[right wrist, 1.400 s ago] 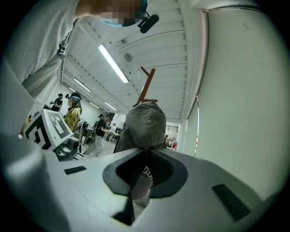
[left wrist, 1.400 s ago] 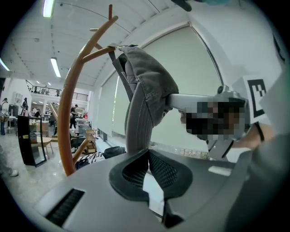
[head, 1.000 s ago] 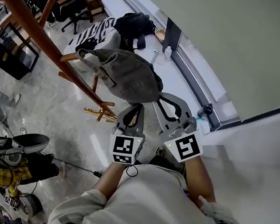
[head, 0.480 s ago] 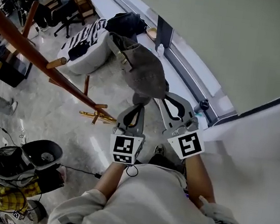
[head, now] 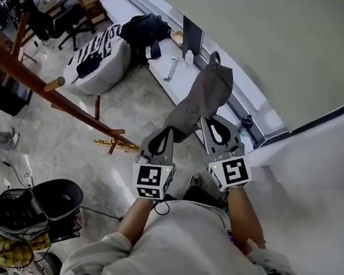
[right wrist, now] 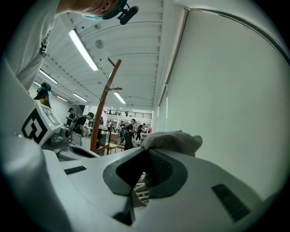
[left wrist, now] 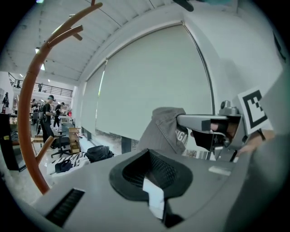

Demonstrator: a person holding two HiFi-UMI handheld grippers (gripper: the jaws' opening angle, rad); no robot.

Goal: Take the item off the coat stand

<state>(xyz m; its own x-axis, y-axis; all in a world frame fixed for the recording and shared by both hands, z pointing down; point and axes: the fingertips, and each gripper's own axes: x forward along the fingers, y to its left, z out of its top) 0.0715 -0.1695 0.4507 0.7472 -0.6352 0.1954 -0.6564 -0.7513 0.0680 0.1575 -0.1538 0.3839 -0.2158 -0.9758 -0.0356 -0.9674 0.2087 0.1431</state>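
Note:
A grey fabric bag (head: 200, 98) hangs free in the air, clear of the brown wooden coat stand (head: 38, 82). My right gripper (head: 206, 120) is shut on the bag's lettered strap, which runs between the jaws in the right gripper view, with the bag (right wrist: 174, 140) bunched just beyond the right gripper (right wrist: 144, 177). My left gripper (head: 167, 131) sits close beside it, shut, and I see nothing held in it. The left gripper view shows the bag (left wrist: 164, 129) in the right gripper (left wrist: 199, 122), and the curved stand (left wrist: 26, 113) far to the left.
A white beanbag with a striped cloth (head: 98, 61) sits behind the stand's base. A black backpack (head: 144, 29) and a monitor (head: 190, 35) rest on the white window ledge. A dark bin (head: 58, 197) stands at lower left. A pale wall (head: 316, 184) is close on the right.
The bag has come off the stand's peg and swung right and up, toward the window wall, held by the right gripper. The stand now lies further left in view.

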